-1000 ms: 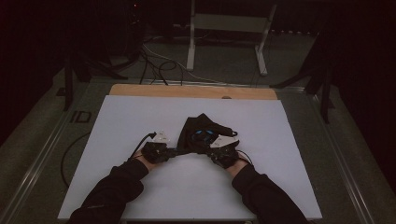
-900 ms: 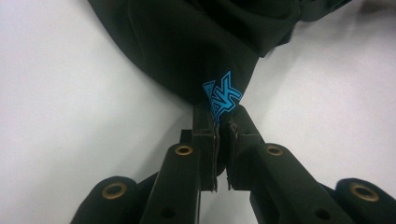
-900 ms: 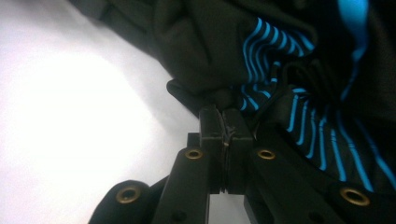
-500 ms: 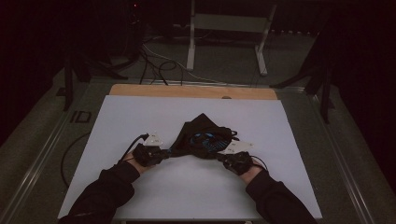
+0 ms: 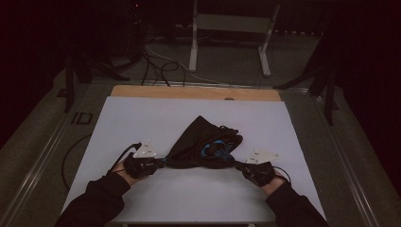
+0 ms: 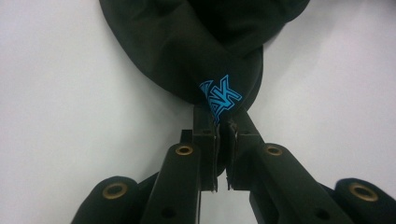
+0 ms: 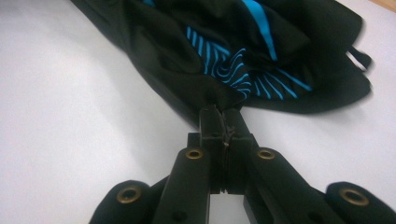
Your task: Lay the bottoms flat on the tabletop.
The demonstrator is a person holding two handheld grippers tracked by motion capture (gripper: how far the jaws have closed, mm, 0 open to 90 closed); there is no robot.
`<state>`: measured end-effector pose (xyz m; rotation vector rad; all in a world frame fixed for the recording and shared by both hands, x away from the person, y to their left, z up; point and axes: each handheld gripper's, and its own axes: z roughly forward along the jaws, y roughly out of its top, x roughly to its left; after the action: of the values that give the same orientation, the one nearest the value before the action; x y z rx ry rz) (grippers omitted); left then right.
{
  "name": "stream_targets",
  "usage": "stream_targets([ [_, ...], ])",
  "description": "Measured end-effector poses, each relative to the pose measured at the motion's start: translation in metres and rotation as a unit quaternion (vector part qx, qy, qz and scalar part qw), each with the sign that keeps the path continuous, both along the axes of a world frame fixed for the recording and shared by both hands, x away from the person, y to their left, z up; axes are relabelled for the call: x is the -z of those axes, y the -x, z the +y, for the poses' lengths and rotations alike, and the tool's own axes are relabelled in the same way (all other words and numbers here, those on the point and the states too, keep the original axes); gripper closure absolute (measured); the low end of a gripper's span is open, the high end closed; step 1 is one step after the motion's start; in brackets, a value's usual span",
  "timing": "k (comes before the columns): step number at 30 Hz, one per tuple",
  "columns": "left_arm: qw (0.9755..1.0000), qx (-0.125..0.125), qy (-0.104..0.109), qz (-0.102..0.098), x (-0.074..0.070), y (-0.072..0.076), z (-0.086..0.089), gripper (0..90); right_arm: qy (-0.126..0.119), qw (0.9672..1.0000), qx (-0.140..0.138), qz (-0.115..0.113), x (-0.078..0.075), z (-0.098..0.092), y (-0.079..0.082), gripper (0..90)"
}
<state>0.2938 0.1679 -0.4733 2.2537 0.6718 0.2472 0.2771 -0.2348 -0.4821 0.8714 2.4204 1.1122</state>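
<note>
— Where's the black fabric garment with bright blue print [image 5: 204,144]?

— Strung between the two tools, low over the white counter [image 5: 142,113], its bulk sagging on the far side of them.

— And the left tool [image 5: 161,161]?

— Pressed together on one black edge, right by a blue logo [image 6: 219,97].

— The right tool [image 5: 238,165]?

— Clamped tight on the opposite edge — blue stripes [image 7: 243,70] bunch just beyond its tips.

The garment [image 5: 204,144] is soft black cloth, matt, with bright blue print [image 6: 220,97] that looks slightly glossy. The tabletop [image 5: 142,113] wears a smooth, matt white sheet, perhaps paper; bare wood [image 5: 189,92] edges its far side. Both tongs, left [image 6: 220,135] and right [image 7: 224,122], are matt black plastic with brass-coloured metal eyelets [image 6: 184,150].
</note>
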Motion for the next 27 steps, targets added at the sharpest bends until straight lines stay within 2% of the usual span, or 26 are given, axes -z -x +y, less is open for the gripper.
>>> stream_targets([
  [7,1.0,-0.005,-0.005,0.004,0.001,0.01,0.012,85.3,-0.005,0.9996,0.027,0.009,0.002,-0.027,0.008,89.7],
  [12,0.9999,-0.003,-0.005,0.009,0.003,0.018,0.017,85.3,-0.008,0.9992,0.034,0.018,0.005,-0.041,0.011,89.7],
  [19,0.9996,0.015,-0.008,0.021,0.005,0.035,0.02,85.1,-0.01,0.9994,0.021,0.027,0.008,-0.045,0.018,89.6],
  [21,0.9996,0.018,-0.009,0.022,0.006,0.036,0.02,85.1,-0.012,0.9992,0.021,0.033,0.008,-0.046,0.02,89.5],
  [24,0.9991,0.023,-0.004,0.035,0.009,0.039,0.018,85.0,-0.016,0.999,0.013,0.04,0.008,-0.048,0.027,89.5],
  [27,0.999,0.027,-0.005,0.036,0.009,0.04,0.017,84.9,-0.013,0.999,0.009,0.042,0.008,-0.048,0.032,89.5],
])
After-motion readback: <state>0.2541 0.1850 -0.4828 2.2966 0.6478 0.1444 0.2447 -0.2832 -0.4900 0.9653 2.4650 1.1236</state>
